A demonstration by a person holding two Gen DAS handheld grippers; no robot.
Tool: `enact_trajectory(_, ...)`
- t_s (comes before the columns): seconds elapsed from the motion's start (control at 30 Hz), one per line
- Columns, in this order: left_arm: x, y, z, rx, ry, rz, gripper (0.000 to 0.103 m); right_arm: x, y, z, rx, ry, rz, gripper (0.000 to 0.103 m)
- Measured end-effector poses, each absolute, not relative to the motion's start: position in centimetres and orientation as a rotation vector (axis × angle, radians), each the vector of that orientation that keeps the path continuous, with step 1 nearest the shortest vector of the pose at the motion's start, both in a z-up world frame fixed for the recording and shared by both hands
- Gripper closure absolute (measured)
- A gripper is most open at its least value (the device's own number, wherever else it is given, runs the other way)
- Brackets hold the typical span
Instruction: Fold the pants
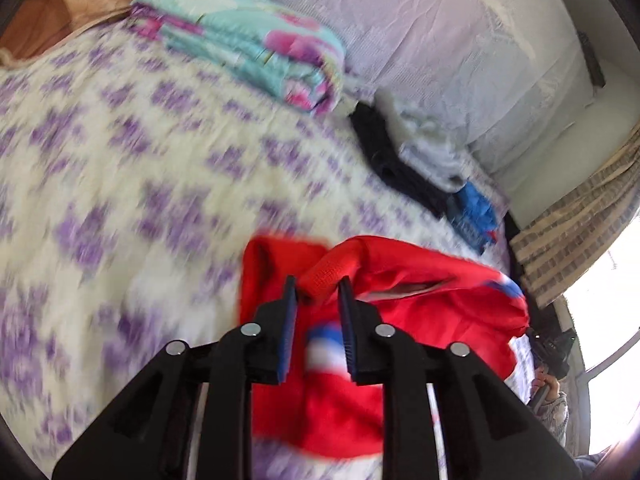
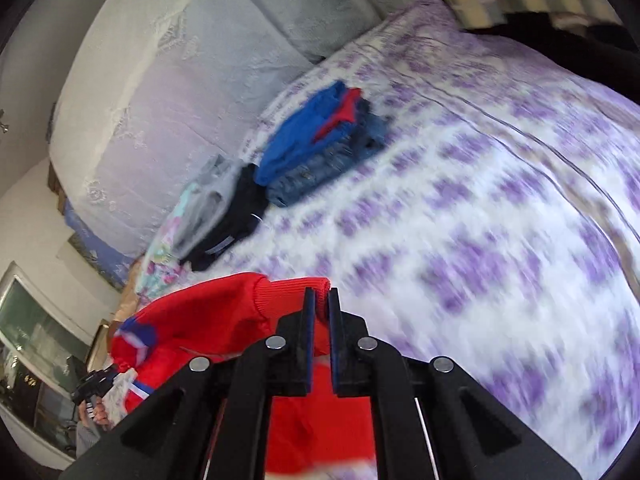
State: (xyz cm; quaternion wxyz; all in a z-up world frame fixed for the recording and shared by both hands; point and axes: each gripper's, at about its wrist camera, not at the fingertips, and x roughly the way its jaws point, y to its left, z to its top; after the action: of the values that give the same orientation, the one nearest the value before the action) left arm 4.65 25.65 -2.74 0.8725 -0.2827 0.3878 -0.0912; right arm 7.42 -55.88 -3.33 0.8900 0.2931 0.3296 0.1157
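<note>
Above the bedspread [image 1: 120,160], both grippers apparently pinch red pants [image 1: 420,300].

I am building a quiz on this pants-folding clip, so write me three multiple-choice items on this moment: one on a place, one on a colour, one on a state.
1. Where do the already folded clothes lie?
A. on the bed near the wall
B. on the floor
C. on a chair

2. What colour are the pants being handled?
A. green
B. red
C. yellow

3. What is the right gripper doing?
A. hanging open with nothing in it
B. pressing on a pillow
C. pinching a ribbed cuff of the pants

Answers:
1 A: the folded clothes sit on the purple-flowered bedspread beside the wall.
2 B: the red pants show plainly.
3 C: the right gripper stands closed on the ribbed cuff.
</note>
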Motion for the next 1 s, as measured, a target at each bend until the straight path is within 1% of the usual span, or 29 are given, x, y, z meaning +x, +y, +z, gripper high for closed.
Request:
enact_trajectory(0.03, 3.6, 25.6, -3.6, -0.584, 0.835, -0.166, 0.083, 6.7, -56.4, -4.3, 0.642, 0.703, 0.242, 0.097)
enact_trajectory(0.07, 2.6, 25.7, -4.3, -0.581, 0.853, -0.134, 0.080, 5.5, -57.3, -5.4, 0.705, 0.716, 0.214, 0.094)
enact_trajectory(0.1, 1.7, 25.8, -4.8, -0.588, 0.865, -0.111, 0.073, 4.4, -58.0, -6.1, 0.759, 0.710, 0.193, 0.094)
enact_trajectory(0.17, -0.3, 26.2, -5.3, -0.635, 0.858, -0.096, 0.070, 2.7, -58.0, -6.6, 0.812, 0.692, 0.207, 0.094)
enact_trajectory(0.23, -1.9, 26.0, -5.0, -0.679, 0.829, -0.111, 0.067, 1.7, -56.9, -6.3, 0.830, 0.674, 0.236, 0.093)
enact_trajectory(0.27, -2.3, 25.7, -4.6, -0.691, 0.817, -0.109, 0.061, 1.4, -56.2, -6.3, 0.851, 0.669, 0.259, 0.093)
enact_trajectory(0.3, -2.6, 25.4, -4.2, -0.707, 0.805, -0.119, 0.058, 1.5, -55.5, -6.2, 0.873, 0.672, 0.279, 0.092)
enact_trajectory(0.33, -2.6, 25.2, -3.8, -0.741, 0.790, -0.146, 0.058, 1.7, -54.5, -6.2, 0.892, 0.685, 0.289, 0.090)
enact_trajectory(0.37, -2.5, 25.1, -3.4, -0.780, 0.779, -0.155, 0.057, 1.9, -53.6, -6.2, 0.899, 0.693, 0.297, 0.081)
enact_trajectory(0.4, -2.2, 25.1, -3.1, -0.822, 0.769, -0.155, 0.055, 2.2, -52.6, -6.1, 0.906, 0.696, 0.318, 0.069)
enact_trajectory(0.43, -1.8, 25.1, -2.9, -0.866, 0.765, -0.166, 0.052, 2.5, -51.6, -6.0, 0.909, 0.695, 0.344, 0.061)
enact_trajectory(0.47, -1.1, 24.9, -2.8, -0.888, 0.772, -0.174, 0.048, 2.7, -50.7, -5.8, 0.906, 0.698, 0.363, 0.059)
enact_trajectory(0.67, 2.1, 24.2, -4.2, -1.050, 0.826, -0.115, 0.048, 2.9, -47.0, -5.0, 0.888, 0.725, 0.405, 0.053)
enact_trajectory(0.8, 3.8, 23.3, -4.5, -1.069, 0.810, -0.029, 0.048, 3.5, -46.5, -5.0, 0.891, 0.732, 0.370, 0.048)
enact_trajectory(0.83, 4.1, 23.3, -4.5, -1.076, 0.798, 0.000, 0.048, 3.9, -46.6, -5.0, 0.896, 0.734, 0.362, 0.045)
enact_trajectory(0.87, 4.5, 23.5, -4.6, -1.090, 0.788, 0.014, 0.049, 4.1, -46.6, -5.0, 0.898, 0.733, 0.355, 0.044)
enact_trajectory(0.97, 5.3, 23.8, -5.1, -1.110, 0.770, 0.032, 0.078, 4.8, -46.8, -5.4, 0.932, 0.738, 0.332, 0.039)
enact_trajectory(1.0, 5.4, 23.9, -5.3, -1.118, 0.765, 0.020, 0.084, 5.0, -47.0, -5.6, 0.950, 0.741, 0.323, 0.038)
